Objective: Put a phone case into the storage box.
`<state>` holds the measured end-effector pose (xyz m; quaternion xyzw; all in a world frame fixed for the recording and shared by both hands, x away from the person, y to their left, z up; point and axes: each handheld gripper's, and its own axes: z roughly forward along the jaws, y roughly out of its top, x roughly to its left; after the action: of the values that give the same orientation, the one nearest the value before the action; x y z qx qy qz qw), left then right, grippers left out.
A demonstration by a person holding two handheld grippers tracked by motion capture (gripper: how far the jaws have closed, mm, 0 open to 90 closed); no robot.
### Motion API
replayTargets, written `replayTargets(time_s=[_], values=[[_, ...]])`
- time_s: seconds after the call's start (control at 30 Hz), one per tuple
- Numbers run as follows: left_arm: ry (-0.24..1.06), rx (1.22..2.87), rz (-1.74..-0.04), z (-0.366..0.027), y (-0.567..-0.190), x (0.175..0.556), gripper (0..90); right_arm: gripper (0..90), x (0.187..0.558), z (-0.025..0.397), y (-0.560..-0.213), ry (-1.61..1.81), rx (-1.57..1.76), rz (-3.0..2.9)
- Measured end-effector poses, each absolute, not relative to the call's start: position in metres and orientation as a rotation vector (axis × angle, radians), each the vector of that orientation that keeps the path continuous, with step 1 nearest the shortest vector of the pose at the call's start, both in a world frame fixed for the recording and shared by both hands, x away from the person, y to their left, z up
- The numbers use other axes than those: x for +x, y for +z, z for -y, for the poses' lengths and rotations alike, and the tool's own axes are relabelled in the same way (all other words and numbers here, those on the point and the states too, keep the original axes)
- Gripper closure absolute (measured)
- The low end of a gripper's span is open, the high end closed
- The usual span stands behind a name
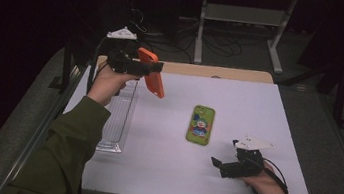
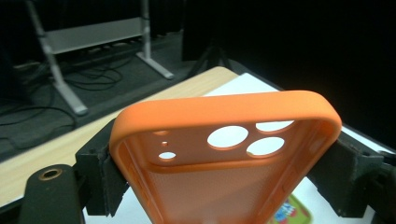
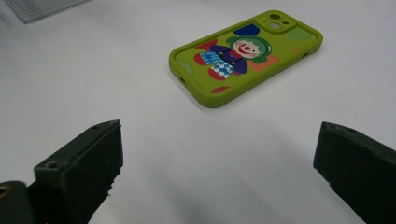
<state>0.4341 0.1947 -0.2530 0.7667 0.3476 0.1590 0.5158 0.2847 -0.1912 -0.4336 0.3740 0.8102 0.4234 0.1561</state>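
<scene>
My left gripper pinches the orange case aloft at far left, not yet placed, while my right gripper, jaws spread, waits near the green case.

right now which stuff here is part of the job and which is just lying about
In the job:
- orange phone case, clamped in the left gripper
- green phone case, flat on the table, ahead of the open right gripper

Lying about:
- clear tray at the table's left edge
</scene>
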Motion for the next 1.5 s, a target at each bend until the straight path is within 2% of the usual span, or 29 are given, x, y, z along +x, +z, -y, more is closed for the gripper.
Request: replayTargets(time_s=[0.3,0.77,1.5], values=[[0.516,1.817,-0.956,-0.218,-0.245,0.449,16.4,0.9,0.284,0.191,-0.433,1.207,1.064,-2.321],[0.657,1.806,-1.165,-0.239,-0.263,0.466,16.2,1.0,0.284,0.191,-0.432,1.2,1.071,-2.32],[0.729,1.792,-1.359,-0.251,-0.314,0.486,15.9,1.0,0.284,0.191,-0.432,1.194,1.065,-2.318]])
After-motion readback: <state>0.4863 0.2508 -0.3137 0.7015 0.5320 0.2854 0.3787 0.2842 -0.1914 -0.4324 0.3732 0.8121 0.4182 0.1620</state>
